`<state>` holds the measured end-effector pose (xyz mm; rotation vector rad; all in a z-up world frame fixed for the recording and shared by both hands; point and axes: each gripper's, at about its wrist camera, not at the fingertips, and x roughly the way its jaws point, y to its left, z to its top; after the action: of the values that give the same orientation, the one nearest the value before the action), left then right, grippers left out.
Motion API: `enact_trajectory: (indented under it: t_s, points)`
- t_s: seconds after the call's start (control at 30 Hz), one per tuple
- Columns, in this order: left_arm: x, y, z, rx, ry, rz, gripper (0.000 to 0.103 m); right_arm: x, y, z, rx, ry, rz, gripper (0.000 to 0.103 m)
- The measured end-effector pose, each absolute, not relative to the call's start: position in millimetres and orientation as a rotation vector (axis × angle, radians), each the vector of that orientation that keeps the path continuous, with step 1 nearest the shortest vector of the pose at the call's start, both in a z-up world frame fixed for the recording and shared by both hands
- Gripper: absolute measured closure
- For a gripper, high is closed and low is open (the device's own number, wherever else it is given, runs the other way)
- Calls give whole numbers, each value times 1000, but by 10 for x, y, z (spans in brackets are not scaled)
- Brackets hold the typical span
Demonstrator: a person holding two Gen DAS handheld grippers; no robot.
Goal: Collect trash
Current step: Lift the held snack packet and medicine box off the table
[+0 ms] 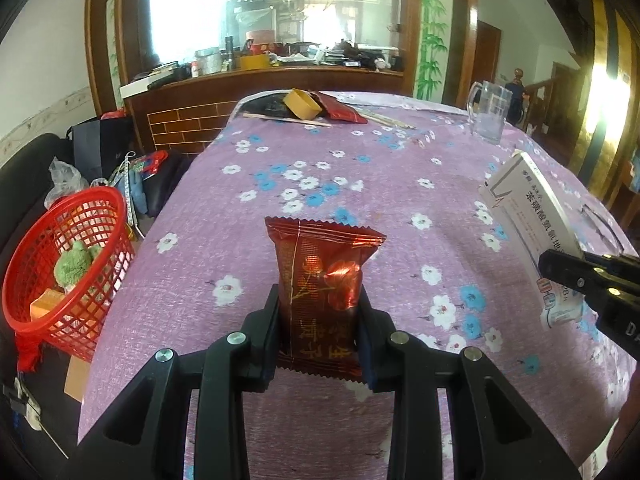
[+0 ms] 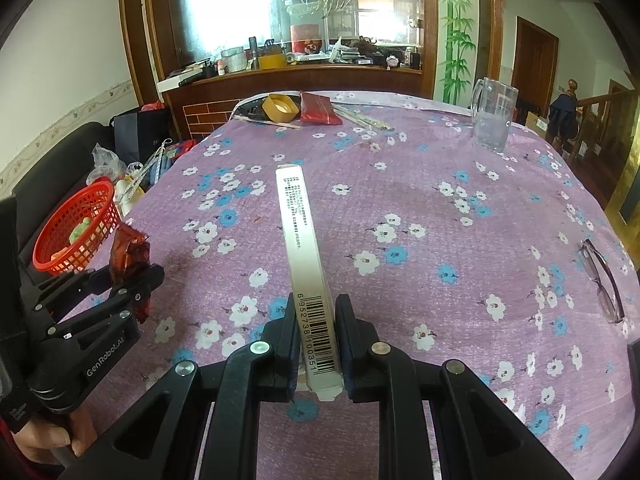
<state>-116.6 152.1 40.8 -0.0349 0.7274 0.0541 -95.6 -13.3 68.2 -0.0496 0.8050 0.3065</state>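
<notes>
My left gripper (image 1: 320,300) is shut on a dark red foil snack wrapper (image 1: 320,276), held above the purple flowered tablecloth (image 1: 360,184). From the right wrist view, the same left gripper (image 2: 134,270) and red wrapper (image 2: 128,252) sit at the left, near the table's edge. My right gripper (image 2: 314,308) is shut on a white medicine box (image 2: 304,248) with a barcode, held on its narrow side. In the left wrist view that white box (image 1: 528,216) and the right gripper (image 1: 560,272) appear at the right. A red mesh basket (image 1: 68,264) stands off the table's left side.
A glass mug (image 2: 492,120) stands at the far right of the table. A yellow tape roll (image 2: 280,106), a red pouch (image 2: 318,110) and chopsticks lie at the far end. Eyeglasses (image 2: 604,276) rest near the right edge. The basket (image 2: 76,236) holds a green item and an orange one.
</notes>
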Motion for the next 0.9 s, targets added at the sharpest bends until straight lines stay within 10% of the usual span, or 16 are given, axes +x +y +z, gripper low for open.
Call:
enact_trajectory:
  t_s: [0.9]
  points:
    - [-1318, 1905, 438, -74, 700, 110, 72, -807, 279, 453, -34, 823, 341, 84]
